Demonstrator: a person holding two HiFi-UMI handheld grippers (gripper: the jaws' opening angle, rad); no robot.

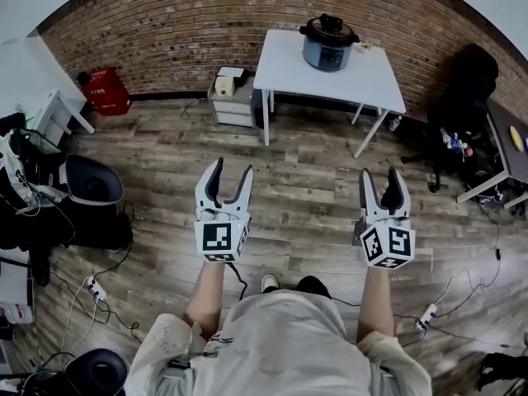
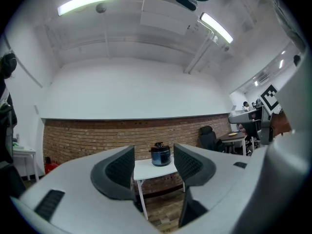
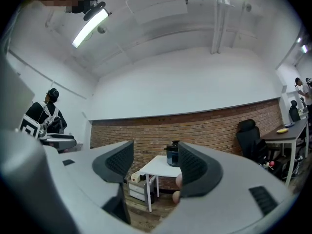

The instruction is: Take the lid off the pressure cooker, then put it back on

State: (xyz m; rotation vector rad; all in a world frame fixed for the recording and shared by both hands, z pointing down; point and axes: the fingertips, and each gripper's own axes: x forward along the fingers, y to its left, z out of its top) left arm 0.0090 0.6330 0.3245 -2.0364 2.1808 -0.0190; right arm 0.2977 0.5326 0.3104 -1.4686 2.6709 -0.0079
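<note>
A dark blue pressure cooker (image 1: pixel 329 45) with its black lid (image 1: pixel 328 30) on stands on a white table (image 1: pixel 289 68) by the brick wall, far ahead of me. My left gripper (image 1: pixel 229 176) is held out at waist height, open with nothing between its jaws. My right gripper (image 1: pixel 384 181) is beside it, also open and empty. In the left gripper view the cooker (image 2: pixel 160 155) shows small between the jaws of the left gripper (image 2: pixel 153 165). The right gripper view has the cooker (image 3: pixel 172 155) far off between the jaws of the right gripper (image 3: pixel 155 164).
A small white drawer unit (image 1: pixel 232 97) stands left of the table. A red crate (image 1: pixel 106 91) sits by the wall at far left. A black office chair (image 1: pixel 467 97) and a second desk (image 1: pixel 511 151) are on the right. Cables and power strips (image 1: pixel 93 288) lie on the wooden floor.
</note>
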